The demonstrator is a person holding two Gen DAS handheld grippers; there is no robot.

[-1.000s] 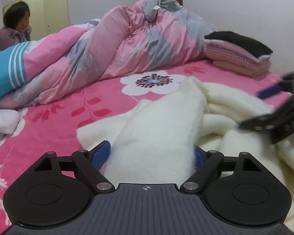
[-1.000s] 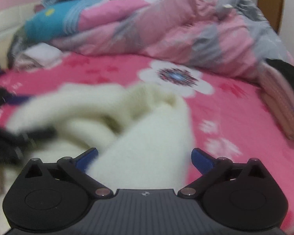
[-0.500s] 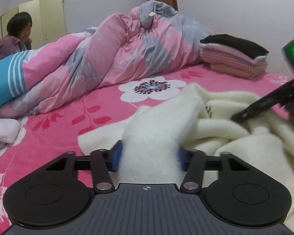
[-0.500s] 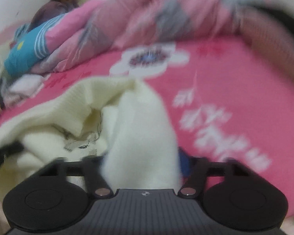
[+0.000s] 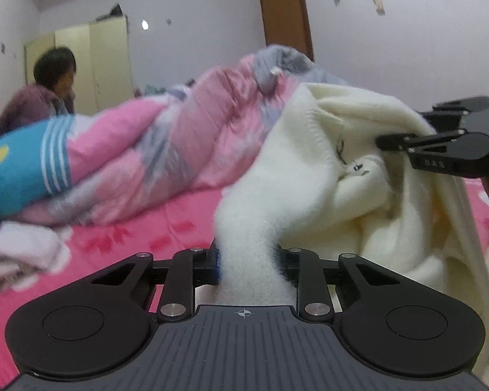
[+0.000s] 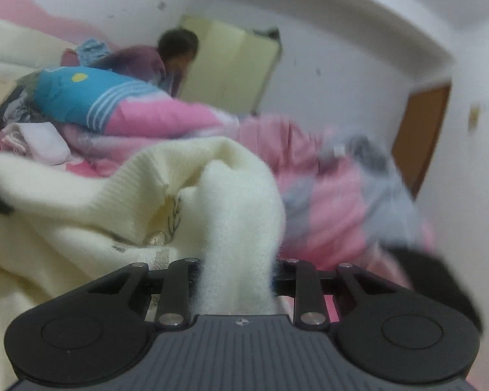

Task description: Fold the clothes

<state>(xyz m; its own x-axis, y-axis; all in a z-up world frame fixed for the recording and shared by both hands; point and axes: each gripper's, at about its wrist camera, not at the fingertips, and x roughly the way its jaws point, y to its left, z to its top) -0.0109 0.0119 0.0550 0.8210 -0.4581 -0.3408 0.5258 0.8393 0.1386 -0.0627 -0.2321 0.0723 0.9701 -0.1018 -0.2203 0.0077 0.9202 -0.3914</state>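
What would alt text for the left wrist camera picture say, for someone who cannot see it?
The left gripper is clamped on a bunched fold of a cream knit sweater, which the right gripper also grips at the right edge. Behind lie a pink floral bed sheet and a rumpled pink and grey quilt, with a person sitting at far left.

**Bedroom with pale walls and a pink bed**

Pale walls are enclosing the room. A brown door is standing at the back, and a cream wardrobe is filling the far left corner. A bed with a pink flowered sheet is carrying a rumpled pink and grey quilt. A person is sitting beyond it.
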